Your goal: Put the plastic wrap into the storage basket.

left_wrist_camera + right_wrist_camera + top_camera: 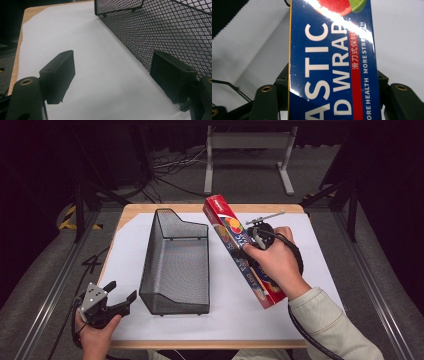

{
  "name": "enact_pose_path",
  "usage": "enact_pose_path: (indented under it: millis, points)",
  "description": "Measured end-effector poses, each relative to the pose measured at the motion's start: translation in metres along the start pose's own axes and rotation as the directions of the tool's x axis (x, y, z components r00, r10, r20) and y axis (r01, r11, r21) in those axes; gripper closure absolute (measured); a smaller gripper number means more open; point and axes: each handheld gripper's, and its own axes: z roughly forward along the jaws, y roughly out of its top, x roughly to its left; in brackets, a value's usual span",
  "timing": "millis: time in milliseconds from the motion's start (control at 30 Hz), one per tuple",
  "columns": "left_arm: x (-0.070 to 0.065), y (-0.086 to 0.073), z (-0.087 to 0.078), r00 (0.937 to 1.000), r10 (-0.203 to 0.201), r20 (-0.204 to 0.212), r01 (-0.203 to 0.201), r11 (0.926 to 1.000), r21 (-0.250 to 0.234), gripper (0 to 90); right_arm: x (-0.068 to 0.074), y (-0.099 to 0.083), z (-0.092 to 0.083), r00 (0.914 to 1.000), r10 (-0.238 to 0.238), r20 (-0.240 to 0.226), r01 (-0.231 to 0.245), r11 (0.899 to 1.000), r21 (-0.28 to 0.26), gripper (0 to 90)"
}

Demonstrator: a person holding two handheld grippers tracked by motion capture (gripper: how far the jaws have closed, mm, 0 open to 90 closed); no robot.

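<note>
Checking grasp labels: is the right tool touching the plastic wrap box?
Touching. In the right gripper view, the right tool has both jaws against the sides of the plastic wrap box.

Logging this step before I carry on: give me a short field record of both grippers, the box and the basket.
right gripper: shut on the plastic wrap box, jaws on its two long sides
plastic wrap box: beside the mesh basket, on its right, outside it
left gripper: open, nothing between its jaws, near the basket's front left corner
surface: white sheet on a wooden table
</note>
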Motion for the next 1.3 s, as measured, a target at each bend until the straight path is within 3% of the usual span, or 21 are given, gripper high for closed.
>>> enact_pose_path:
  millis: [100, 267, 767, 1300]
  points:
    - [0.000, 0.000, 0.000, 1.0000, -0.004, 0.000, 0.004, 1.0000, -0.004, 21.0, 0.003, 0.004, 0.002, 0.9987, 0.027, -0.043, -0.027, 1.000, 0.007, 39.6]
    - [0.001, 0.000, 0.001, 1.0000, -0.003, 0.005, 0.003, 1.0000, -0.003, 21.0, 0.014, 0.011, 0.004, 0.9994, 0.021, -0.029, -0.021, 1.000, -0.002, 39.5]
    - [0.000, 0.003, 0.004, 0.9998, -0.004, 0.019, 0.005, 0.9999, -0.011, 21.0, 0.055, 0.025, 0.021, 0.9968, -0.004, -0.080, 0.006, 1.000, 0.028, 39.4]
    - [-0.002, 0.004, 0.005, 0.9996, 0.007, 0.026, -0.006, 0.9999, -0.014, 21.0, 0.080, 0.033, 0.048, 0.9944, -0.020, -0.104, 0.025, 0.998, 0.052, 39.2]
